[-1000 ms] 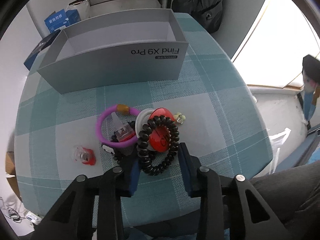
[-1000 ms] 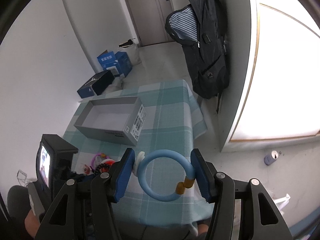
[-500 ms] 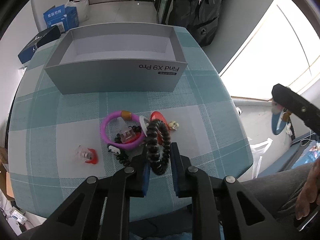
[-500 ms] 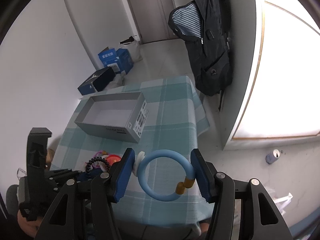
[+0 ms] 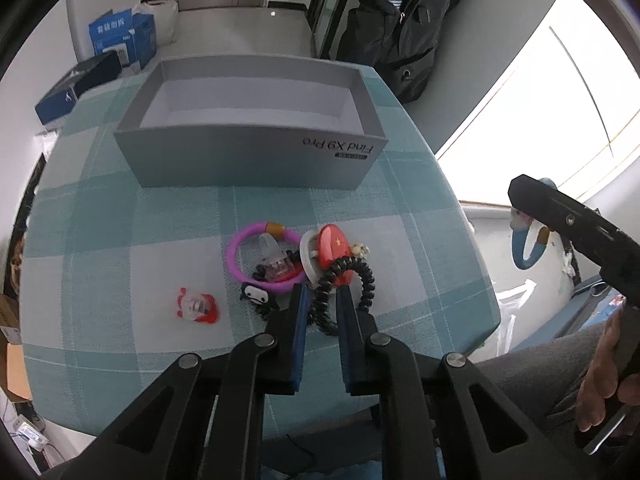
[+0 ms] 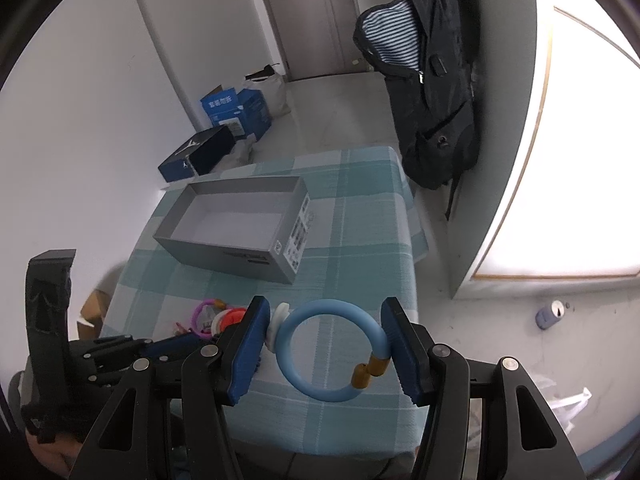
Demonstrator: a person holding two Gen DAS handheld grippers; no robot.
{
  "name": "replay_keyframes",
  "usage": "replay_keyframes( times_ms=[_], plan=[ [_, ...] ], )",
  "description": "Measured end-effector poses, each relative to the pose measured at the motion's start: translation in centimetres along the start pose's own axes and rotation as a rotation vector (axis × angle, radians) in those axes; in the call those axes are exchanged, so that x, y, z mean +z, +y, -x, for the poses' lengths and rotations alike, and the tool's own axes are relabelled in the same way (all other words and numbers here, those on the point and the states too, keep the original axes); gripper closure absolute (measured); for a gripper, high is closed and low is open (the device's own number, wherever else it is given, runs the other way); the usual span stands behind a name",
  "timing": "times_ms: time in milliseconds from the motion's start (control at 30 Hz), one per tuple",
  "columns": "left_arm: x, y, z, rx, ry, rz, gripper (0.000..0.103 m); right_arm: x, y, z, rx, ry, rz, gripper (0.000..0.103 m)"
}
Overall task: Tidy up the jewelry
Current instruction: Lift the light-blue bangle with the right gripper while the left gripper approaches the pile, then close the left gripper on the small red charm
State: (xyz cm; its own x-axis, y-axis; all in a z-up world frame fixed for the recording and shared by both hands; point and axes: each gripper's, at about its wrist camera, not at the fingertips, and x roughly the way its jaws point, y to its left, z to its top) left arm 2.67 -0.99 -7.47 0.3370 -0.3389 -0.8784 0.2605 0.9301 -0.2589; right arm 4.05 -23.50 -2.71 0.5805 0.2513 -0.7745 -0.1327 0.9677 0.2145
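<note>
My left gripper (image 5: 322, 304) is shut on a black spiral hair tie (image 5: 362, 276) and holds it above the jewelry pile. The pile has a purple bracelet (image 5: 240, 268), a red oval piece (image 5: 332, 248) and a clear clip (image 5: 276, 260). A small red and white charm (image 5: 196, 306) lies to the left. My right gripper (image 6: 326, 330) is shut on a blue ring bracelet (image 6: 320, 384) with a gold clasp, held high over the table's near edge. An open grey box (image 5: 248, 160) stands at the back, also in the right wrist view (image 6: 224, 252).
The table has a teal checked cloth (image 5: 120, 208). The right gripper and its blue bracelet (image 5: 528, 248) show past the table's right edge in the left wrist view. A black backpack (image 6: 432, 80) hangs at the back right. Blue boxes (image 6: 236, 108) sit on the floor.
My left gripper has closed on the black spiral hair tie and lifted it off the pile. The right gripper keeps the blue bracelet and has risen slightly.
</note>
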Motion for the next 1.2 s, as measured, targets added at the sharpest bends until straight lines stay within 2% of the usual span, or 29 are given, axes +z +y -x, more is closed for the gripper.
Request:
replay_keyframes(
  times_ms=[133,300,433,567,767,867,933,1000,1067,1200],
  plan=[
    [-0.1,0.0,-0.6,0.011,0.016,0.01,0.093,0.0,0.6,-0.1,0.002,-0.001,0.01,0.046],
    [-0.6,-0.3,-1.4,0.011,0.076,0.02,0.092,-0.2,0.7,-0.1,0.001,0.0,0.019,0.046],
    [-1.0,0.1,-2.8,-0.059,0.155,0.073,0.092,-0.1,0.4,-0.2,0.007,0.007,0.002,0.046],
    [-0.4,0.2,-3.8,-0.062,0.153,0.108,0.092,0.0,0.5,0.0,0.012,0.001,0.006,0.046],
    [0.4,0.6,-4.5,-0.109,0.159,0.192,0.09,-0.2,0.6,0.2,0.018,-0.001,0.013,0.046],
    [0.6,0.6,-4.5,-0.112,0.161,0.203,0.082,-0.2,0.3,0.2,0.02,0.002,0.004,0.046],
    [0.7,0.5,-4.3,-0.121,0.157,0.193,0.058,-0.2,0.3,0.2,0.022,0.004,-0.002,0.046],
    [0.8,-0.2,-4.2,-0.086,0.138,0.166,0.041,-0.2,0.2,0.3,0.023,0.003,-0.003,0.046],
    [0.7,-0.3,-4.0,-0.06,0.134,0.155,0.04,-0.2,0.1,0.3,0.022,0.001,-0.001,0.046],
    [-0.3,0.7,-2.6,-0.082,0.133,0.153,0.04,-0.2,-0.1,0.3,0.023,0.002,-0.007,0.046]
  ],
)
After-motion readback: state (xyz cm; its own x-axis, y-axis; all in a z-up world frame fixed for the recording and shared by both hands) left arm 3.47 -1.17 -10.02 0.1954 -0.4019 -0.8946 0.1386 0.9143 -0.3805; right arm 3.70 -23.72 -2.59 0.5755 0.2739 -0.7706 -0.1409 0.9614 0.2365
